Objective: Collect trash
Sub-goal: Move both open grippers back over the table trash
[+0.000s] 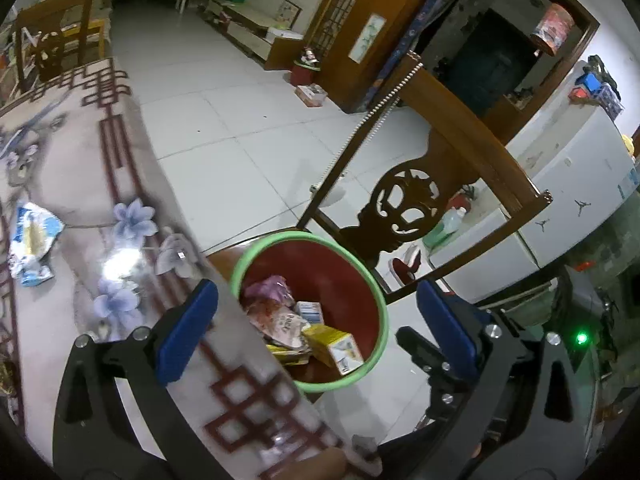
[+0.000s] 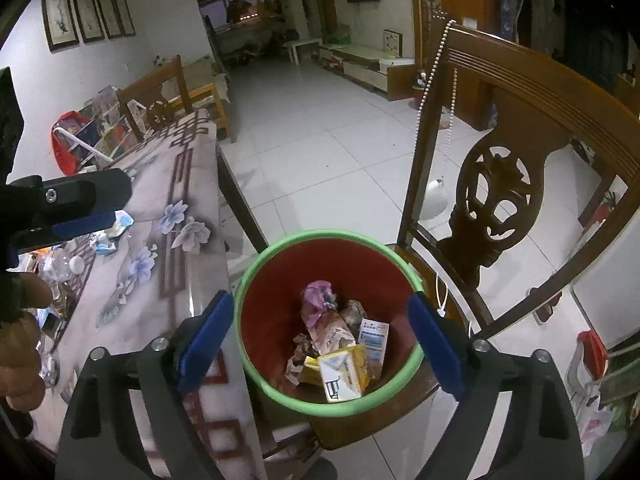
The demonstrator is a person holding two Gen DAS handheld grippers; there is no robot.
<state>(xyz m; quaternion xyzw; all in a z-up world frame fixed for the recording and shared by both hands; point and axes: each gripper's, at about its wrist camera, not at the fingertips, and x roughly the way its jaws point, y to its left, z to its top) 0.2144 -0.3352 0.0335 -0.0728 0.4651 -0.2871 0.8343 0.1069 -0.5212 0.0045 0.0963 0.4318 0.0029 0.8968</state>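
A red bin with a green rim (image 1: 378,308) (image 2: 256,280) stands on a wooden chair seat beside the table. It holds a yellow carton (image 1: 334,346) (image 2: 342,372), a pink wrapper (image 2: 318,294), a small blue-white box (image 2: 374,338) and crumpled packets. My left gripper (image 1: 316,328) is open and empty, above the table edge and bin. My right gripper (image 2: 320,344) is open and empty, right above the bin. A crumpled blue-white wrapper (image 1: 32,240) lies on the table (image 1: 72,184). The left gripper also shows in the right wrist view (image 2: 80,208), over more litter (image 2: 108,236).
A carved wooden chair back (image 1: 412,208) (image 2: 496,200) rises behind the bin, with a bead chain (image 2: 430,68) hanging on it. The floral tablecloth (image 2: 176,184) covers the table. A second chair (image 1: 56,44) stands at the far end. White tiled floor (image 1: 240,120) lies beyond.
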